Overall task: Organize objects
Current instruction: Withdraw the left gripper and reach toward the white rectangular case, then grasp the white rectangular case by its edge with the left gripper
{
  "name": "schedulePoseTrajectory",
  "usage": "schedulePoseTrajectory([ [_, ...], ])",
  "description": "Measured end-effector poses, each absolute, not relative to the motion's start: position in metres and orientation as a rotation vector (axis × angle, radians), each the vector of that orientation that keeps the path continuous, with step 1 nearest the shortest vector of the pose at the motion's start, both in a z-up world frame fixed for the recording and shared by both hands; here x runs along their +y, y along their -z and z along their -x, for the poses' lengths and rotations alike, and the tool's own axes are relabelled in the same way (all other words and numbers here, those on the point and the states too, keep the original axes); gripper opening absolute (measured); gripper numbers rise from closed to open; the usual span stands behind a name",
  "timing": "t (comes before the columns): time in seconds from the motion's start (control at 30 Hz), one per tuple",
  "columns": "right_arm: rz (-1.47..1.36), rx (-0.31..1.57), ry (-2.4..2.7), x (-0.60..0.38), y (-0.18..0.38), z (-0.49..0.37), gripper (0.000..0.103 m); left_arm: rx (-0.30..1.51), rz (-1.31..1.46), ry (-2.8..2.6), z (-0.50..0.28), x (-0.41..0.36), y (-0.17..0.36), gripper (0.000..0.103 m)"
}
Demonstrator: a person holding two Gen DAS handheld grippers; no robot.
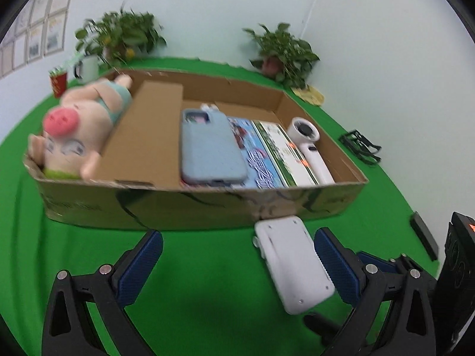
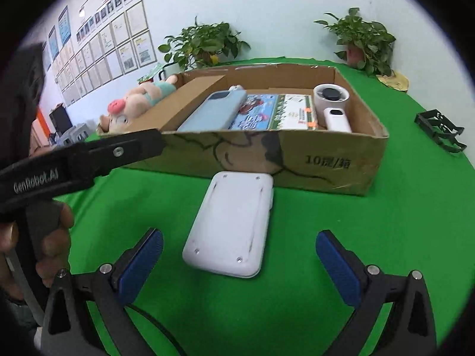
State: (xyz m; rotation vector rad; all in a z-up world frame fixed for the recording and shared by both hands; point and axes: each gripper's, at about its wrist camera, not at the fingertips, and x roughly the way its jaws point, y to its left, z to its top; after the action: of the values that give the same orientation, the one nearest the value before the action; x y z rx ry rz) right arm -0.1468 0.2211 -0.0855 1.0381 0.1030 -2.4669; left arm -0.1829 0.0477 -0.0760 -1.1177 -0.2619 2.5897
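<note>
Green cloth (image 2: 326, 252) held a mostly filled box (image 2: 297, 160); one white case (image 2: 231, 225), seemingly left, lay before both wide-spread grippers (image 1: 237, 255) (image 2: 239, 255).

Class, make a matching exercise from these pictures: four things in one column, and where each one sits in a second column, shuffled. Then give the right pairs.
Things:
1. Plush pig
2. Blue phone
3. White fan
4. White flat device

Places:
A. On the green cloth, in front of the box
B. At the right end of the box
C. In the left compartment of the box, behind the cardboard divider
D. In the box, lying partly on the picture books

Pairs: 1-C, 2-D, 3-B, 4-A
</note>
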Motion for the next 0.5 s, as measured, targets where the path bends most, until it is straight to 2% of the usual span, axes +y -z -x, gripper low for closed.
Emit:
schedulePoseTrajectory([
  [0.2,-1.052,0.151,2.446,0.210,0.092,0.148,0.100,-0.395,1.268,-2.346,0.205,0.064,0.107,0.102],
  [0.33,-1.086,0.156,2.434,0.210,0.099,0.150,0.091,-0.596,1.328,-2.164,0.213,0.062,0.127,0.100],
  [0.47,-1.108,0.129,2.433,0.211,0.102,0.153,0.080,-0.641,1.326,-2.131,0.216,0.060,0.129,0.096],
  [0.5,-1.110,0.130,2.432,0.210,0.102,0.154,0.079,-0.640,1.330,-2.124,0.216,0.060,0.130,0.092],
])
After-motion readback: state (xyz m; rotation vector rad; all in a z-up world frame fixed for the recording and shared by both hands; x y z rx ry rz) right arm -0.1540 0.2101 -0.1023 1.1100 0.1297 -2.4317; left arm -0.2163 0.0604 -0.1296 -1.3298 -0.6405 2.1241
